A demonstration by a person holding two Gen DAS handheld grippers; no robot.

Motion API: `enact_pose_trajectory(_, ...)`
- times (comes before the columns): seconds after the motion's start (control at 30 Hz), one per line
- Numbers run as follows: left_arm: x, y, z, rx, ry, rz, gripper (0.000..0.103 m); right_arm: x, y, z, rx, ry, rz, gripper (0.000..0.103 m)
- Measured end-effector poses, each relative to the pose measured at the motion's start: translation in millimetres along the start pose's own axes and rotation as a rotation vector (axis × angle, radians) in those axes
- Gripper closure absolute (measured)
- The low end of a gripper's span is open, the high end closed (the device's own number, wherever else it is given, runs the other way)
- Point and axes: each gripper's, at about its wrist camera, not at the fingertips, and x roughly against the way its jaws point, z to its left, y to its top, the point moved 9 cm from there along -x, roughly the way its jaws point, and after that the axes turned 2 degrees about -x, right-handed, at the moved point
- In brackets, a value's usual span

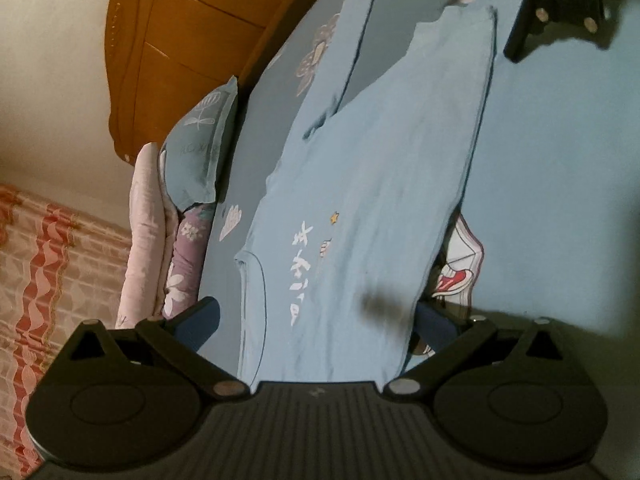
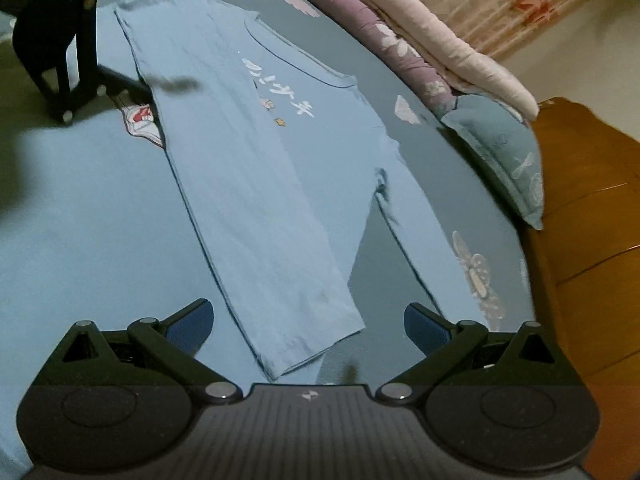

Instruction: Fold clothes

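A light blue T-shirt with white printed characters lies flat on the blue bed sheet. Its collar end reaches between the spread fingers of my left gripper, which is open and holds nothing. At the other end the hem lies just ahead of my right gripper, also open and empty. The same T-shirt runs away from that hem toward the left gripper at the top left. In the left wrist view the right gripper shows at the top right.
A white and red cartoon print peeks out from under the shirt's edge. A blue pillow and folded pink and purple quilts line the far side of the bed against a wooden headboard. A patterned curtain hangs beyond.
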Motion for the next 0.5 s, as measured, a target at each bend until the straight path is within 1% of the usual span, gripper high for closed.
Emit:
enact_pose_trajectory(0.07, -2.1, 8.3, -1.8, -0.013, 0.007, -0.022, 0.001, -2.9, 11.5, 6.8, 0.028, -0.004, -0.014, 0.009)
enact_pose_trajectory(0.13, -4.2, 15.0, -3.6, -0.018, 0.003, -0.033, 0.001, -6.2, 22.9, 13.9, 0.062, -0.009, -0.031, 0.014)
enact_pose_trajectory(0.2, -2.5, 13.9, -3.7, -0.012, -0.003, -0.031, 0.001, -8.9, 25.7, 16.7, 0.098, -0.022, -0.037, 0.014)
enact_pose_trajectory(0.3, -2.3, -3.7, 1.1, 0.012, -0.004, 0.003, 0.001, -6.7, 15.6, 9.3, 0.123, -0.039, -0.025, 0.016)
enact_pose_trajectory(0.33, -2.5, -11.2, 3.2, 0.03, -0.007, 0.017, 0.002, -7.2, 10.4, 6.5, 0.134, -0.049, -0.015, 0.019)
enact_pose_trajectory(0.37, -2.7, -18.2, 4.3, 0.047, -0.011, 0.032, 0.002, -7.0, 6.2, 5.6, 0.143, -0.048, -0.008, 0.025)
enact_pose_trajectory(0.4, -3.1, -22.6, 5.2, 0.057, -0.014, 0.039, 0.003, -6.6, 2.2, 5.2, 0.151, -0.045, -0.003, 0.028)
enact_pose_trajectory(0.47, -5.2, -27.2, 6.1, 0.065, -0.022, 0.045, 0.007, -6.3, 4.0, 13.1, 0.184, -0.043, -0.008, 0.043)
enact_pose_trajectory(0.5, -6.0, -25.2, 3.7, 0.051, -0.029, 0.04, 0.013, -6.1, 5.3, 17.5, 0.201, -0.042, -0.012, 0.046)
